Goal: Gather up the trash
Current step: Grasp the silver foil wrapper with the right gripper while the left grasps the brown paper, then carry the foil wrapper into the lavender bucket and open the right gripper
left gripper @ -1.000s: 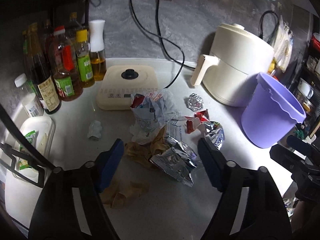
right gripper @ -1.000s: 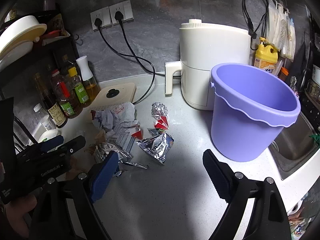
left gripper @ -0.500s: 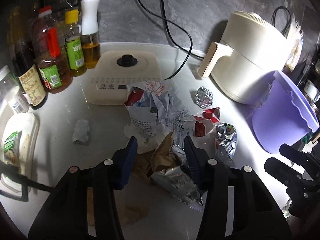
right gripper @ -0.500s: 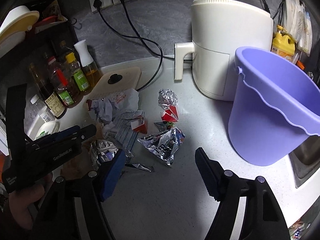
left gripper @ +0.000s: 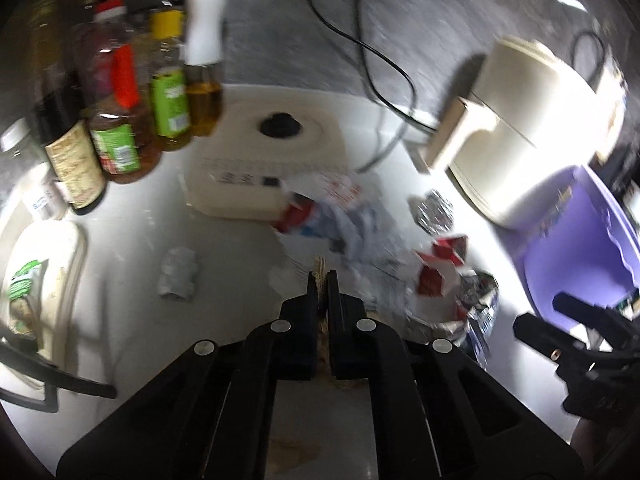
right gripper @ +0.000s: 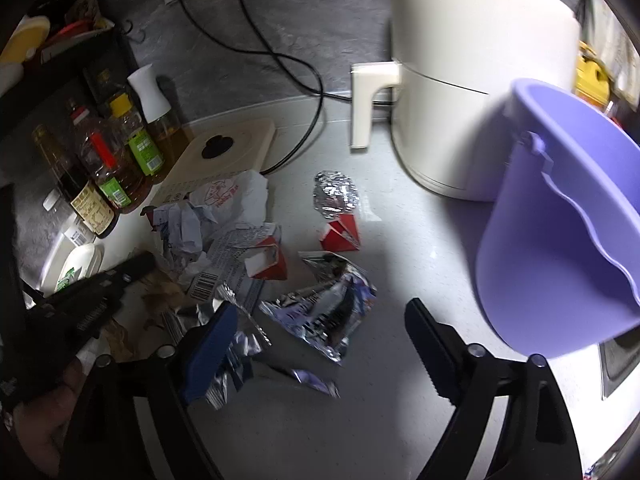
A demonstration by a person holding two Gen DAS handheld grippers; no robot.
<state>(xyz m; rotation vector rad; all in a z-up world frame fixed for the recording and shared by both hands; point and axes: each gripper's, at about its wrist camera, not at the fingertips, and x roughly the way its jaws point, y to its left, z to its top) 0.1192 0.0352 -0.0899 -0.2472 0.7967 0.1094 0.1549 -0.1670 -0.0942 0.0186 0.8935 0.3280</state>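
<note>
A heap of trash lies on the white counter: crumpled white paper point(right gripper: 224, 204), red cartons point(right gripper: 340, 234), a foil ball point(right gripper: 335, 196), silver snack wrappers point(right gripper: 328, 312) and brown paper point(right gripper: 160, 292). My left gripper point(left gripper: 323, 280) is shut on the brown paper point(left gripper: 320, 276), whose serrated edge shows between the jaws. It also shows in the right wrist view point(right gripper: 96, 300) at the heap's left side. My right gripper point(right gripper: 320, 328) is open low over the silver wrappers. The purple bucket point(right gripper: 560, 232) stands at the right.
A cream air fryer point(right gripper: 472, 80) stands behind the bucket. A flat cream appliance point(left gripper: 268, 160) and several sauce bottles point(left gripper: 120, 120) are at the back left. A small paper wad point(left gripper: 178, 274) and a white dish point(left gripper: 40, 280) lie left. A sink point(right gripper: 620, 352) is far right.
My left gripper closed from wide open onto the brown paper in the heap. My right gripper moved forward and down toward the silver wrappers, staying open.
</note>
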